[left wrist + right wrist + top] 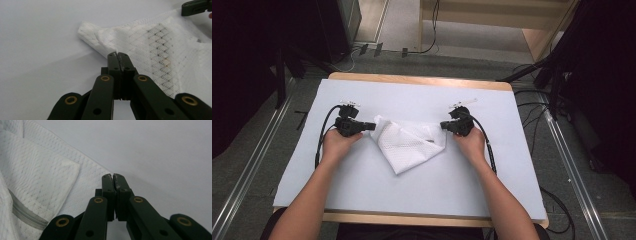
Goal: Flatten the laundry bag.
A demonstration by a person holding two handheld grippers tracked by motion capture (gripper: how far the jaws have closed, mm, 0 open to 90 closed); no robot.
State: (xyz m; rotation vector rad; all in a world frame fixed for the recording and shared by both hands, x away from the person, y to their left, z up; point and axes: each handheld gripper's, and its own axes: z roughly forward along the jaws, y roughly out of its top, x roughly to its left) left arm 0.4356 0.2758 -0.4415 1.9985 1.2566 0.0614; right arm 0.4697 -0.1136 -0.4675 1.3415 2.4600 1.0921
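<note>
High view, from left to right: the left tongs [371, 126] sit on the pale bench [362, 190], their jaws pressed together on the left corner of a white mesh cloth [409, 142] that lies crumpled near the middle of the bench, and at the cloth's right corner the right tongs [443, 125] are likewise pressed together on its edge. Nothing stands between either hand and the cloth; the sheet-covered top around it is bare, with a wooden rim showing at its far and near edges. Beyond the bench lie a grey floor [262, 165], metal rails at both sides, loose cables and a wooden frame at the back. By count there are two tongs, two forearms, one cloth and one bench. Left gripper view shows the jaws meeting tip to tip with a sliver of white fabric caught in the seam between them, the cloth [155, 47] spreading away to the right and the tip of the other tongs [195, 7] at the top right corner, cut off by the frame. Right gripper view shows closed jaws at the cloth's [45, 172] hem; whether fabric is truly nipped there is hard to make out. A grey zipper [27, 216] runs along a fold at the lower left, partly cut off. The dark surroundings at both sides of the high view are too dim to read.
</note>
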